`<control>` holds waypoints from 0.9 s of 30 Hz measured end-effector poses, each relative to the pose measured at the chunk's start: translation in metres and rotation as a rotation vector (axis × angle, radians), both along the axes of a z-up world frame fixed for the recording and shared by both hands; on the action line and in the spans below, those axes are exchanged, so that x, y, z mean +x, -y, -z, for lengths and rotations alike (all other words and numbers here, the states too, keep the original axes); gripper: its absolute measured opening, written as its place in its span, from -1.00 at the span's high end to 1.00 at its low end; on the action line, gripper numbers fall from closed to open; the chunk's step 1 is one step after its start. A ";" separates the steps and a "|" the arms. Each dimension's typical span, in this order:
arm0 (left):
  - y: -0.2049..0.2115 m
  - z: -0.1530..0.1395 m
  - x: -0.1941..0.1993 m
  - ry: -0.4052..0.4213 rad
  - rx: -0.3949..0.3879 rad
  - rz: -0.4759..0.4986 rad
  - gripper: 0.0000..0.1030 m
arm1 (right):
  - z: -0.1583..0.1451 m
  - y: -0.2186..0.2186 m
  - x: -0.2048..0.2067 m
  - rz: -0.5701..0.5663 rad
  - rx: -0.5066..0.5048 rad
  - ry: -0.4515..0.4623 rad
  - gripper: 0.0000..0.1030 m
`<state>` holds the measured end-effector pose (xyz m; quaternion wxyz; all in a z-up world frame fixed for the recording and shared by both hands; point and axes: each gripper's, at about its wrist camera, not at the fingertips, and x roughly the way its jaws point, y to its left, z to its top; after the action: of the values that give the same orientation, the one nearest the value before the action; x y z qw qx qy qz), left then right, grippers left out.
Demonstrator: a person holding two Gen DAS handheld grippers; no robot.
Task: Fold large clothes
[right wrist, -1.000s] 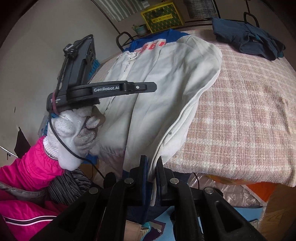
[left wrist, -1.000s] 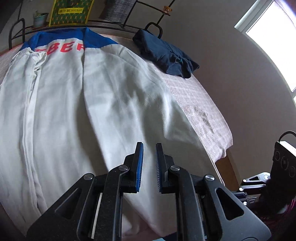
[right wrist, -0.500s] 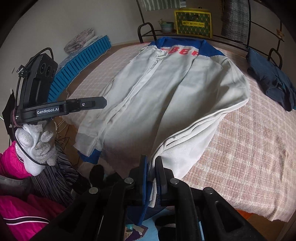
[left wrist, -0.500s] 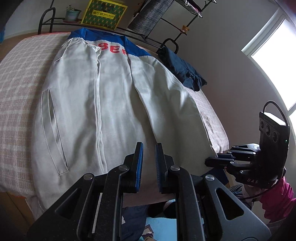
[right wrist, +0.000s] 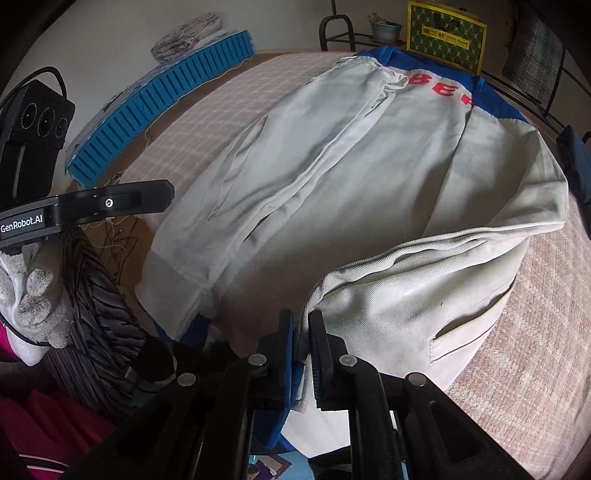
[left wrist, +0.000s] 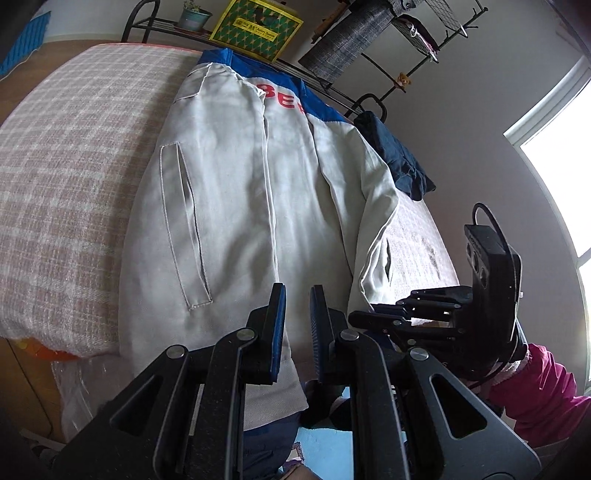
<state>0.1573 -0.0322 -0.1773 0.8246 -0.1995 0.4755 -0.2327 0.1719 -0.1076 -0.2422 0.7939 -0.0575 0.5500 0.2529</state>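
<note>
A checked pink bed (left wrist: pixel 66 192) carries the white jacket (left wrist: pixel 236 206) with blue shoulders spread along its middle, a folded navy garment (left wrist: pixel 395 155) at the far right edge, the right tongs (right wrist: pixel 302 332) pinching the jacket's near hem, the left tongs (left wrist: pixel 297 306) nearly pressed together, holding nothing.

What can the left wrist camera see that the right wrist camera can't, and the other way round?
Only the left wrist view shows the bright window, a pink sleeve and the left claw, nearly shut with nothing between its fingers. Only the right wrist view shows the blue ribbed mat, a white-gloved hand and the right claw shut on the jacket's hem. Both show the white jacket with blue shoulders and red letters spread on the checked bed, the dark blue garment, the yellow-green box and the potted plant.
</note>
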 end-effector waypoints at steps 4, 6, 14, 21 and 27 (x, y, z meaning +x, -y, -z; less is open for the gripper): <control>0.004 0.005 -0.004 0.004 0.006 0.006 0.31 | 0.017 0.001 0.006 0.008 0.023 -0.022 0.87; 0.011 0.007 -0.004 0.000 0.010 0.026 0.31 | 0.019 0.007 0.009 0.027 0.074 -0.037 0.85; 0.045 0.016 0.002 -0.036 0.000 0.095 0.00 | 0.005 0.044 -0.004 0.075 0.295 -0.092 0.32; 0.082 0.021 0.008 -0.033 0.052 0.184 -0.22 | -0.015 0.093 -0.018 0.148 0.348 -0.055 0.14; 0.107 0.036 0.010 -0.056 0.092 0.235 -0.22 | -0.028 0.150 -0.004 0.288 0.387 0.005 -0.11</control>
<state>0.1673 -0.1395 -0.2132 0.7864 -0.1111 0.5284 -0.3000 0.1675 -0.2572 -0.2141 0.8193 0.1744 0.4919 0.2376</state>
